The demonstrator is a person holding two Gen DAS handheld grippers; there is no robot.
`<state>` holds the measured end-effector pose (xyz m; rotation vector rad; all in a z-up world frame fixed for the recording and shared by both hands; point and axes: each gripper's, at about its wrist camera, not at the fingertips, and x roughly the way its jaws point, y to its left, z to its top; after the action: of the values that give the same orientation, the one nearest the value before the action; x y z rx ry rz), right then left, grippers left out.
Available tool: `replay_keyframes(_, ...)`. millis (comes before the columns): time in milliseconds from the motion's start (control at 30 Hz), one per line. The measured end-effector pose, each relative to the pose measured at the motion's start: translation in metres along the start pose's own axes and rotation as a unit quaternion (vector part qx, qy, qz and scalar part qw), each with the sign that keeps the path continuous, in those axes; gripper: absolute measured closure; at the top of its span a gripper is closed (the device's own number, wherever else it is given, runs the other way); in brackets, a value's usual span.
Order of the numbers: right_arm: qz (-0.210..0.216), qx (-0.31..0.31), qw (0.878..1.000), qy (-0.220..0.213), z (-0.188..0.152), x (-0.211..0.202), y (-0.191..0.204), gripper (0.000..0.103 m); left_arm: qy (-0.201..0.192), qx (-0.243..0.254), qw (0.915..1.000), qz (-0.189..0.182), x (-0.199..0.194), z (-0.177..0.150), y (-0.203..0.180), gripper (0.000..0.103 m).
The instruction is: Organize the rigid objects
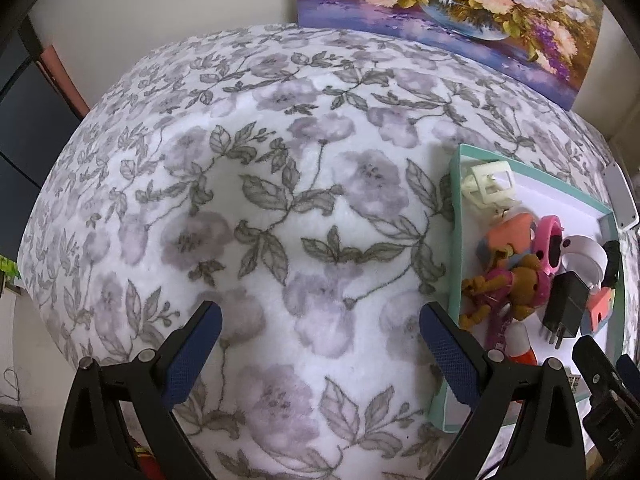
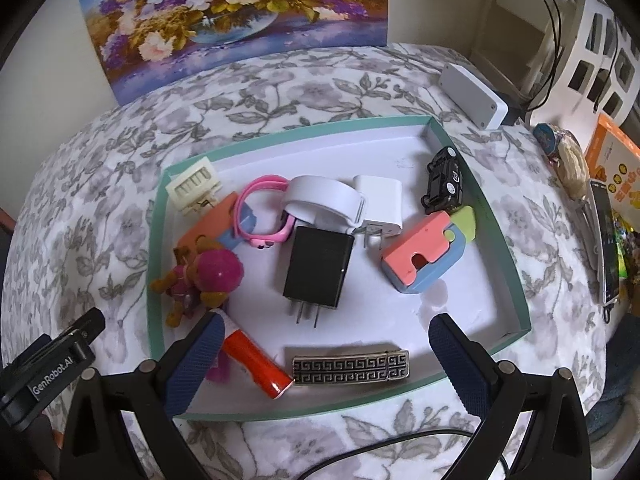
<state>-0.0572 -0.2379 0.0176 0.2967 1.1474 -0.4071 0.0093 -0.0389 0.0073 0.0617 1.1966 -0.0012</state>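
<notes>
The left wrist view looks mostly at bare floral blanket (image 1: 280,184), with the left gripper (image 1: 320,340) spread wide over it and nothing between its blue pads. Only at that view's right edge does the teal-rimmed tray (image 1: 454,216) come in, cut off, with its contents bunched together: a cream plastic frame (image 1: 486,184), a plush dog toy (image 1: 520,284) and a black plug adapter (image 1: 566,304). A flower painting (image 1: 452,12) leans against the wall behind.

The right wrist view takes in the whole tray (image 2: 156,264) from above, and shows what the left view hides. From left to right inside it: the dog toy (image 2: 212,276) against the left wall, a pink wristband (image 2: 260,208), a red cylinder (image 2: 256,364) near the front, the black adapter (image 2: 318,266) in the middle, a white band (image 2: 324,200) touching a white charger (image 2: 378,204), a patterned metal clip (image 2: 352,366) along the front wall, a pink-and-blue block (image 2: 424,252), and a black toy car (image 2: 444,180) near the right wall. The right gripper (image 2: 324,356) is also spread wide, hanging above the tray's front part and gripping nothing. Beyond the tray, a white box (image 2: 474,94) lies on the blanket at the far right, seen here only.
</notes>
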Motion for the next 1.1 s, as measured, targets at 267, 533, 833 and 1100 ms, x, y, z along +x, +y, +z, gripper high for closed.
replay_keyframes(267, 0.006, -0.01, 1.0, -0.015, -0.004, -0.009, 0.004, 0.0, -0.028, -0.001, 0.9996, -0.003, -0.017, 0.0, 0.006, 0.004)
replay_keyframes(533, 0.011, -0.002, 0.999, -0.03, 0.0, -0.016, 0.001, 0.0, -0.05, 0.022, 0.9985, -0.005, -0.033, -0.001, 0.004, 0.004)
replay_keyframes(833, 0.011, 0.0, 0.999, -0.037, 0.001, -0.02, 0.001, 0.0, -0.05, 0.051, 0.9974, 0.011, -0.035, -0.003, -0.006, 0.004)
replay_keyframes(1100, 0.009, -0.002, 0.999, -0.039, 0.002, -0.021, 0.001, 0.0, -0.041, 0.052, 0.9978, 0.007, -0.032, -0.001, -0.006, 0.004)
